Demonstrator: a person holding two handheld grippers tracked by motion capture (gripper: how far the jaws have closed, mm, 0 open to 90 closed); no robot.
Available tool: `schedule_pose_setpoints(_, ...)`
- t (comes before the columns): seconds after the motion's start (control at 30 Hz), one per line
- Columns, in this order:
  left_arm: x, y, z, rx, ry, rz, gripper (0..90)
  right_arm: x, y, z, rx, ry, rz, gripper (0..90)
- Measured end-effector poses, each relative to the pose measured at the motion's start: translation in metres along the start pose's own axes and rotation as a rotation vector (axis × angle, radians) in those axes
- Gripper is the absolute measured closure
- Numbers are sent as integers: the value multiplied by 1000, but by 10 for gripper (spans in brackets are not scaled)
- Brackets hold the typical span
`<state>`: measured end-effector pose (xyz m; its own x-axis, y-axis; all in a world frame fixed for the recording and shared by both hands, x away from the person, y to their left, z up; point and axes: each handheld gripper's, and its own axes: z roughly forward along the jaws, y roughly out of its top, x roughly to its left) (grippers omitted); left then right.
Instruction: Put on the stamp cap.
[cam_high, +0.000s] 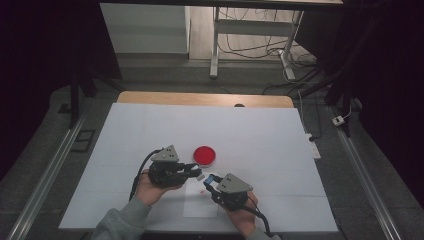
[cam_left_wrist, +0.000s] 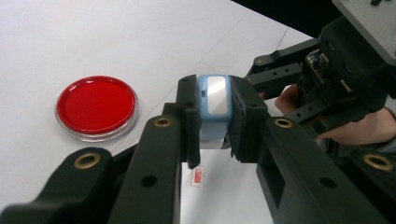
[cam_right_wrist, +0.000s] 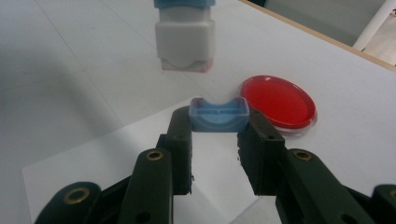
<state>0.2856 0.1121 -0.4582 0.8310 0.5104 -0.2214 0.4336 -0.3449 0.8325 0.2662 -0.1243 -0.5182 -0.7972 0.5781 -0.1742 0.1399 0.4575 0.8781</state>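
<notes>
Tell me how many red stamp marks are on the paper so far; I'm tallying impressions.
1 that I can make out: a small red mark on the white sheet, just below the stamp held in the left gripper. The grippers could hide others.

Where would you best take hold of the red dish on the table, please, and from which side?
Grip the red dish across its rim from straight above, jaws spanning its full width. It lies flat and shallow on the white table, so its low clear wall offers little from the side; both grippers are occupied, though.
</notes>
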Motion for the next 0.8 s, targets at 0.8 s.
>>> schedule_pose_setpoints(0.8, -7, -2, 12, -42, 31, -36, 757, 8, 4, 6, -4, -62, -17, 658)
